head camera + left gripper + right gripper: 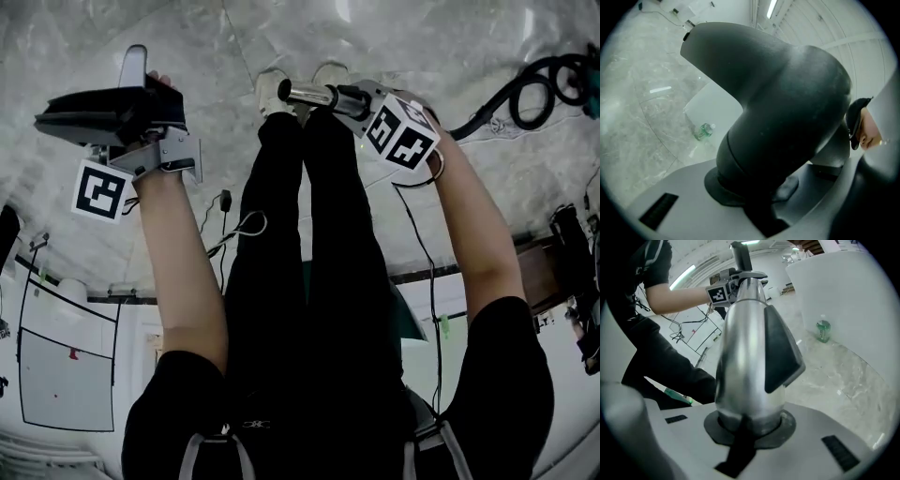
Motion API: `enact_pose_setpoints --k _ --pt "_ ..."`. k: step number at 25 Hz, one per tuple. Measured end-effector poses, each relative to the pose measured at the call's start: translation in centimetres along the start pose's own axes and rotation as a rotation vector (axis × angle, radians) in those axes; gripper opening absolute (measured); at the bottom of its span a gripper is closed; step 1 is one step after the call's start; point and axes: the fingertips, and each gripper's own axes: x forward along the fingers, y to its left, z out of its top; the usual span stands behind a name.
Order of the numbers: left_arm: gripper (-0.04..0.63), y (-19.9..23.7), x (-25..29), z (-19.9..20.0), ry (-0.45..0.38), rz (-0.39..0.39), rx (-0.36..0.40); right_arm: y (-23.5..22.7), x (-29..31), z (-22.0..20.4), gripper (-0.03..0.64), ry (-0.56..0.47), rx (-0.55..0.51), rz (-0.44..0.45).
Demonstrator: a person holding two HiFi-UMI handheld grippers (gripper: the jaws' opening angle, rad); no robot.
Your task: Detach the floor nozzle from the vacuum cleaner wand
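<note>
Person wears black sleeves (173,394), black trousers (300,244), white shoes (270,91).

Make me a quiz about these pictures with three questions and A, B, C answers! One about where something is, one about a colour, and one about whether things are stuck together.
1. Where is the green bottle?
A on the floor
B on a chair
C on a shoe

2. What colour is the wand in the right tongs?
A red
B silver
C yellow

3. The floor nozzle and the wand are:
A joined
B both lying down
C apart, one in each tongs

Answers:
1 A, it sits on the marble floor.
2 B, the tube is shiny metal.
3 C, the head view shows the black nozzle in the left tongs, with a gap between it and the wand.
</note>
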Motion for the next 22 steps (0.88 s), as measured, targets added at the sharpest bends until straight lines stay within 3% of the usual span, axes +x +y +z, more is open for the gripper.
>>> enact_pose_setpoints --k 3,7,22 --pt "0.066 -0.2 0.6 -1.1 0.042 0.017 0.013 0.9 0.6 0.2 0.052 0.039 -0.032 0.009" --pt "0.066 0.3 1.0 -2.1 0.06 0.04 -0.028 1.7 1.7 -0.7 0.052 0.1 -0.046 0.007" --pt "0.066 0.3 0.3 -6.1 0.146 0.112 0.018 1.4 0.6 0.0 0.052 0.046 -0.044 -0.07"
